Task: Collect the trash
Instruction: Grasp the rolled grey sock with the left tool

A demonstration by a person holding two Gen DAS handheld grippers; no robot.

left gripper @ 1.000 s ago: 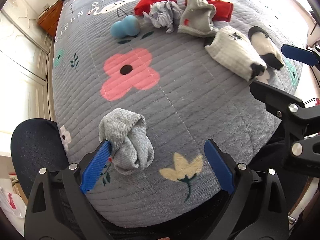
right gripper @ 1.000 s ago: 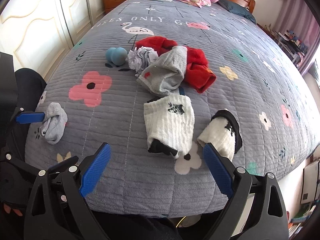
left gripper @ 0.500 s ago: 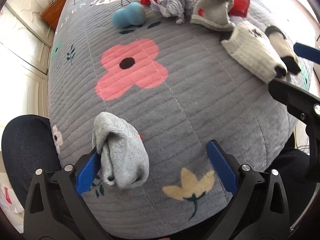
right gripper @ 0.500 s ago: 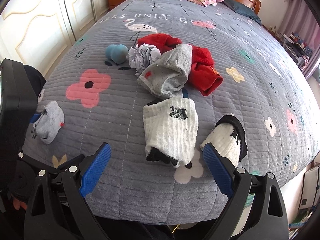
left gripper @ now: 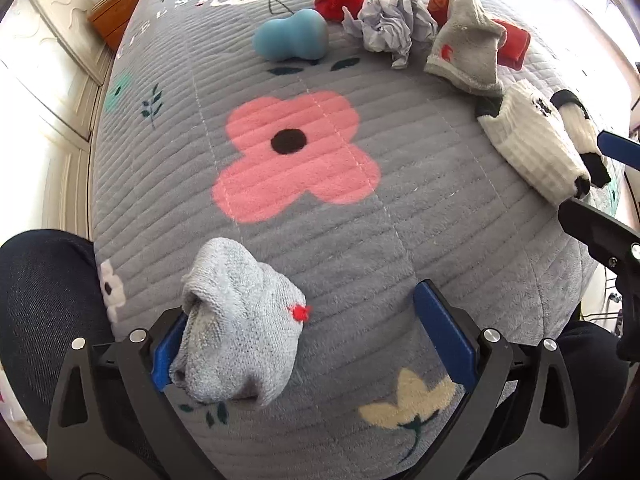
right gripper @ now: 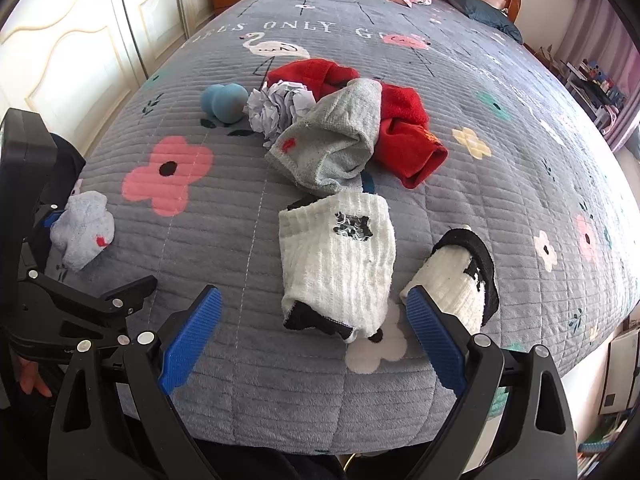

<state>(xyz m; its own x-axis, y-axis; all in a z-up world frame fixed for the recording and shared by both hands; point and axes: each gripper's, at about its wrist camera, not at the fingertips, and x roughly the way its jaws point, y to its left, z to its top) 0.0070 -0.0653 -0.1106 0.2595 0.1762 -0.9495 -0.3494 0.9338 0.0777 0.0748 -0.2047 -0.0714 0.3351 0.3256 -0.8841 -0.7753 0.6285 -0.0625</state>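
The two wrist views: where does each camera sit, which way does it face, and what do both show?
Left wrist: sits behind the left hand-held gripper, faces across the bed; light grey sock against its left pad, person's dark-clothed leg at left.
Right wrist: sits behind the open right hand-held gripper, faces up the bed toward the pillows; white sock ahead, left gripper at left.
Shared: light grey sock, blue toy, crumpled paper, pink flower print.

Left gripper [left gripper: 308, 340]: jaws spread wide, pointing to 12 o'clock. Right gripper [right gripper: 312, 340]: jaws spread wide, at the left one's 3 o'clock.
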